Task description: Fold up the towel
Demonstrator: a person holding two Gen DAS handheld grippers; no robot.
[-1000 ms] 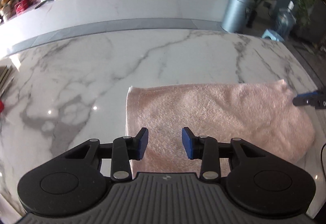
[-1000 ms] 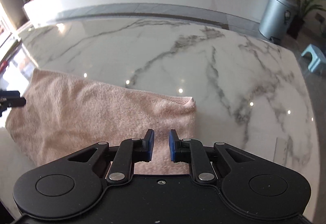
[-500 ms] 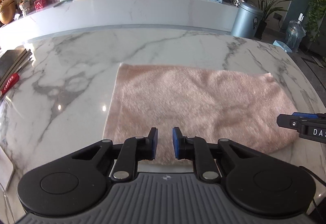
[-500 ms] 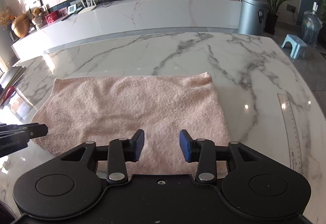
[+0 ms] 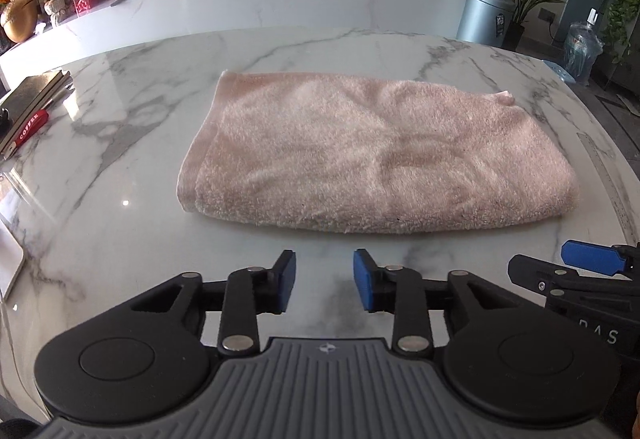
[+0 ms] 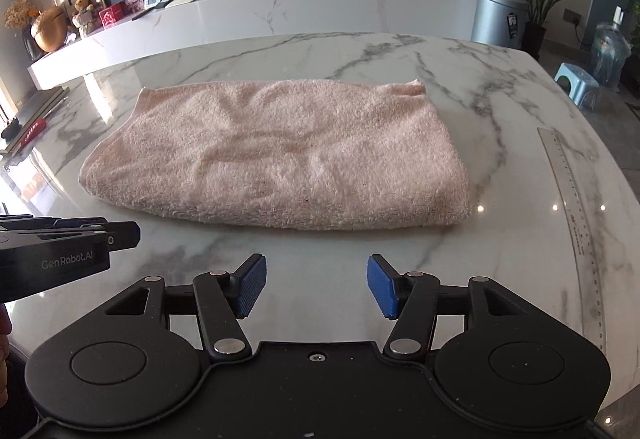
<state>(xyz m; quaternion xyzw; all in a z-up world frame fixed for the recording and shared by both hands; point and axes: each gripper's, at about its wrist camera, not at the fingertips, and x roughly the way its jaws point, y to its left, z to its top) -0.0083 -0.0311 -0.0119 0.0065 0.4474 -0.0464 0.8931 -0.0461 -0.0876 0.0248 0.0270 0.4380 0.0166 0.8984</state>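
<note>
towel (image 5: 376, 155) folded on table (image 5: 120, 239), clear of both | left gripper (image 5: 324, 281), right gripper (image 6: 316, 285): jaws empty, opening | stool (image 6: 576, 83): right view only

Right gripper (image 5: 592, 263) cut off by frame edge in left view; left gripper (image 6: 120, 233) likewise in right view. Ruler (image 6: 576, 215) markings too small to read. Tabletop (image 5: 120, 247) near edge hidden by gripper bodies.

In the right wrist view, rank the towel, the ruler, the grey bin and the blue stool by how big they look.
1. pink towel
2. ruler
3. grey bin
4. blue stool
The bin and stool stand farther off, so their real sizes are unsure.
</note>
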